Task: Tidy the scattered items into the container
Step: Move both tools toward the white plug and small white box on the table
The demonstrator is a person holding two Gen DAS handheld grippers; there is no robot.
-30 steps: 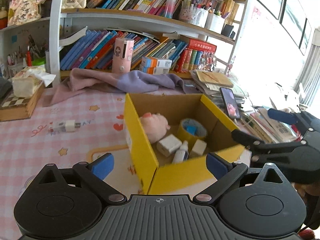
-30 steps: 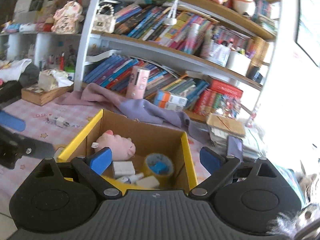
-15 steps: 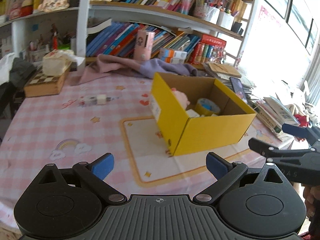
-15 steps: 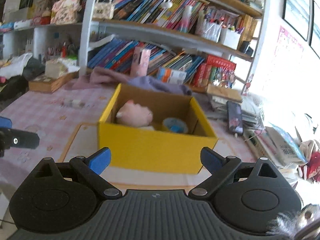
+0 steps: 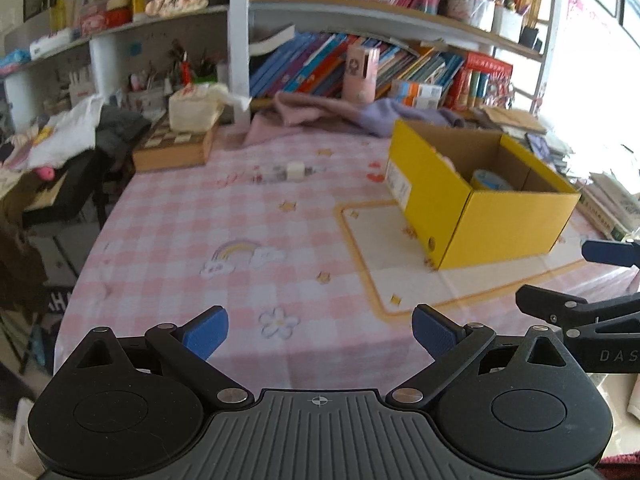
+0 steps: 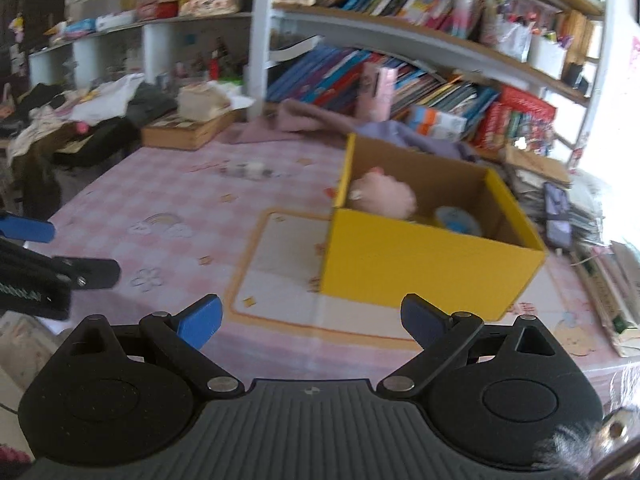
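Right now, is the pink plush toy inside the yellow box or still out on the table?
Inside. In the right wrist view the pink plush toy lies within the walls of the yellow box, beside a tape roll.

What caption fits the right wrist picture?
Open right gripper faces a yellow cardboard box holding a pink plush toy on a pink checked tablecloth.

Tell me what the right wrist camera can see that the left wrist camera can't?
Only the right wrist view shows the pink plush pig lying inside the yellow box, and the phone on the stacked papers beyond it. Only the left wrist view shows the white label on the box's side. Both show the tape roll in the box, the small white item left out on the pink checked tablecloth, and both grippers open: left gripper, right gripper.
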